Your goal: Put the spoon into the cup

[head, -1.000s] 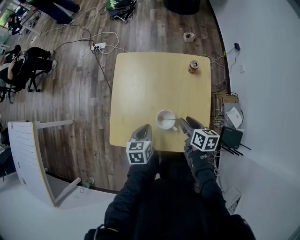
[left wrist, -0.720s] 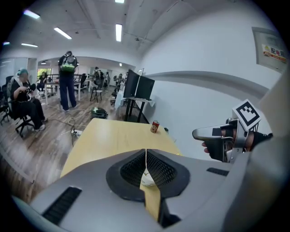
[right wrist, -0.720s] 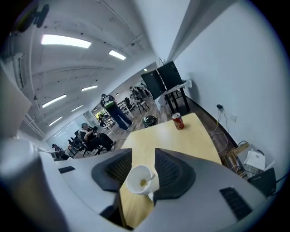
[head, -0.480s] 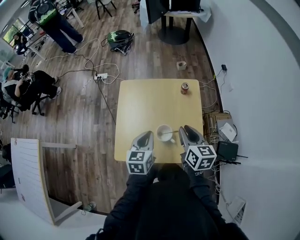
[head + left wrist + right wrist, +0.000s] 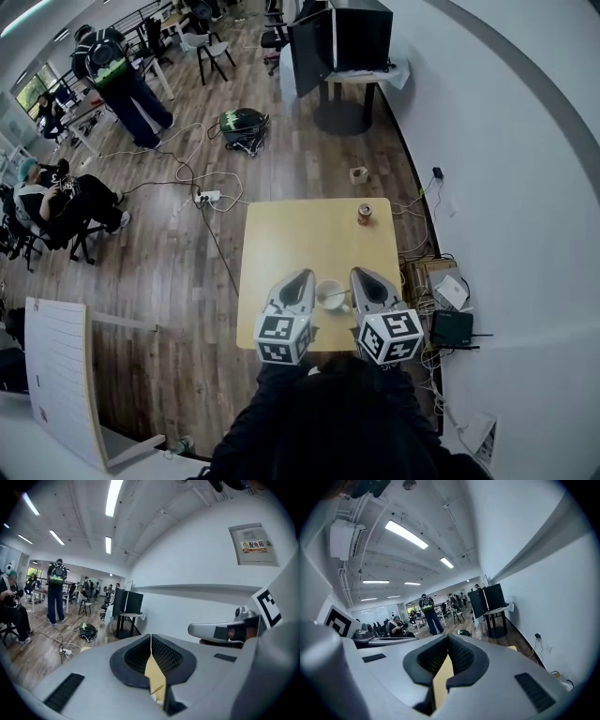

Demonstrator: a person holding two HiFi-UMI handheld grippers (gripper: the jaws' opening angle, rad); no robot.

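Note:
A white cup (image 5: 329, 295) stands near the front edge of the light wooden table (image 5: 291, 239). The spoon (image 5: 341, 292) rests in it, its handle sticking out to the right. My left gripper (image 5: 301, 276) hangs high above the table just left of the cup, its jaws shut and empty. My right gripper (image 5: 360, 273) hovers just right of the cup, its jaws closing to shut with nothing between them. In the left gripper view the left gripper (image 5: 151, 637) has its pads together. The right gripper view shows the right gripper (image 5: 448, 638) closed the same way.
A drink can (image 5: 364, 214) stands at the table's far right corner. Cables and a power strip (image 5: 208, 197) lie on the wooden floor to the left. Boxes and devices (image 5: 452, 328) sit against the white wall on the right. People and desks are far back left.
The head camera and both grippers have risen well above the table, so the table looks smaller. The right gripper's jaws have gone from wide open to closed. Cup and spoon stayed put.

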